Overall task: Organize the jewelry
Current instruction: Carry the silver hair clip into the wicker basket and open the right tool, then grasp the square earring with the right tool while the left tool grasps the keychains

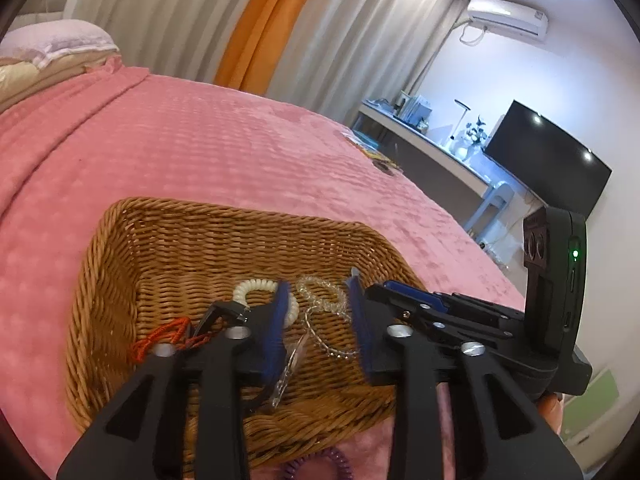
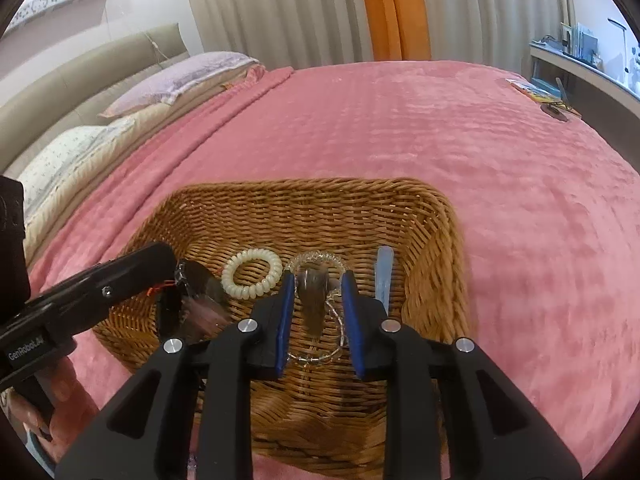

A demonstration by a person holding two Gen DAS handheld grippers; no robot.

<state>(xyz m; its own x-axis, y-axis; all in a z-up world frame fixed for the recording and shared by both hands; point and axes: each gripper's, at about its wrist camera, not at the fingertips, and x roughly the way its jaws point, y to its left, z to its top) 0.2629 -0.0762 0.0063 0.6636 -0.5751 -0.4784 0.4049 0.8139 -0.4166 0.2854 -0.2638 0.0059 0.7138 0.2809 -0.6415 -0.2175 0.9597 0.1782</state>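
- We find a brown woven wicker basket (image 2: 436, 216) resting on a bed covered by a pink textured blanket (image 2: 500, 184).
- Inside the basket we note a cream spiral coil hair tie (image 2: 252, 274), a clear beaded bracelet (image 2: 316, 258) with a thin silver chain (image 1: 320, 338) beside it, an orange-red braided cord (image 1: 160, 338), and a pale blue narrow clip (image 2: 385, 276) near the right wall.
- A purple spiral coil hair tie (image 1: 320, 466) lies on the blanket just outside the basket's near rim.
- The left gripper (image 1: 318, 320) hangs over the basket; its blue-padded jaws stand apart, with the chain visible between them but not pressed.
- In the right wrist view, a pair of dark-lensed sunglasses (image 2: 196, 300) sits at the left gripper's tip; we cannot tell whether they are touching.
- The right gripper (image 2: 316, 312) hangs over the bracelet; its jaws stand apart, and a blurred brownish object sits in the gap; we cannot tell what it is.
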